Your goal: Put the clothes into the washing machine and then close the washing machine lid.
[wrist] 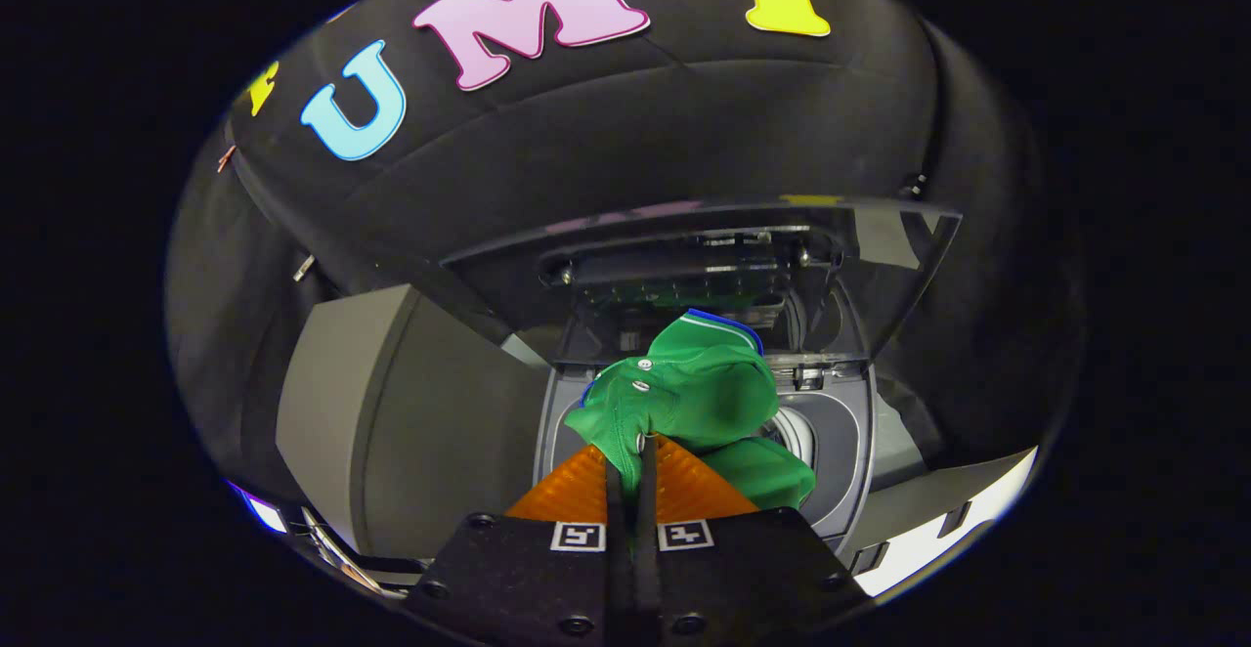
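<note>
The gripper (633,452) has its two orange fingers (577,491) pressed nearly together, pinching a fold of a green garment (704,393) with a blue-and-white trimmed edge and small metal snaps. The garment sits at the centre of the frame, bunched just ahead of the fingers and hanging over the open top of the washing machine (850,432), whose drum opening (797,432) shows pale to the right of the cloth. The raised lid (899,266) stands tilted back behind it, in the centre-right of the frame.

The cloth looks light, soft and limp; it should sag and fold wherever it is unsupported, and it is neither fragile nor likely to be slippery against the ribbed finger pads. A pinch on a thick fold or a seam, as here, seems the safer hold; a thin single layer could slide free.

Crumpled as it is, the garment has no clear long axis. Its trimmed edge points up and away toward the lid, while a lower lobe droops toward the drum at lower right.
</note>
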Tool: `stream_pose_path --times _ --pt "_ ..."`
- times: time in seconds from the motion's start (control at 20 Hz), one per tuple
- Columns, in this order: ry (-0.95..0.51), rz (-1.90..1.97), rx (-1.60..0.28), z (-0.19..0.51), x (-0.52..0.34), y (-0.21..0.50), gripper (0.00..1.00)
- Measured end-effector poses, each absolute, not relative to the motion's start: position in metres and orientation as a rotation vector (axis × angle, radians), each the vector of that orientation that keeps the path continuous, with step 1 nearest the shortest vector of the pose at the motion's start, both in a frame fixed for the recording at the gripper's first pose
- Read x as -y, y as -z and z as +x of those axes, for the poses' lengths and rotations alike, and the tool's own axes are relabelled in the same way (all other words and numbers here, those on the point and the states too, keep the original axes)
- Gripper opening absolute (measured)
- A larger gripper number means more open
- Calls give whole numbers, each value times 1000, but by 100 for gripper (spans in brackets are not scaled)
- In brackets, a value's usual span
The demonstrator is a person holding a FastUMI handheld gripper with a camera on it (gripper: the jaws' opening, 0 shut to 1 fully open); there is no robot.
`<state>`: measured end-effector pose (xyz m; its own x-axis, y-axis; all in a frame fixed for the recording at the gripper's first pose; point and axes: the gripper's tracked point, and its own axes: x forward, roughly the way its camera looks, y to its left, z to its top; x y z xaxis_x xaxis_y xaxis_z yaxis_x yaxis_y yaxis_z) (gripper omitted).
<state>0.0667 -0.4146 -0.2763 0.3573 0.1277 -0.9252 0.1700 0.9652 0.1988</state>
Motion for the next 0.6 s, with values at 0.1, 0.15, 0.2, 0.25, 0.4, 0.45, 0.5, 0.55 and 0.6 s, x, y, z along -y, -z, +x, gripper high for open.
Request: stream_pose_path --times 0.1,0.15,0.2,0.25,0.4,0.45,0.5,0.55,0.6 --pt "43 243 -1224 61 418 299 5" --pt "57 231 -1231 57 425 311 5" --pt "73 227 -1231 54 430 319 5" --pt "85 227 -1232 52 434 326 5" --pt "97 190 -1252 42 444 347 5" --pt "95 175 -1258 38 446 351 5" --pt "91 166 -1260 35 447 355 5" --pt "80 160 -1263 31 446 359 5" --pt "74 151 -1268 26 447 363 6"
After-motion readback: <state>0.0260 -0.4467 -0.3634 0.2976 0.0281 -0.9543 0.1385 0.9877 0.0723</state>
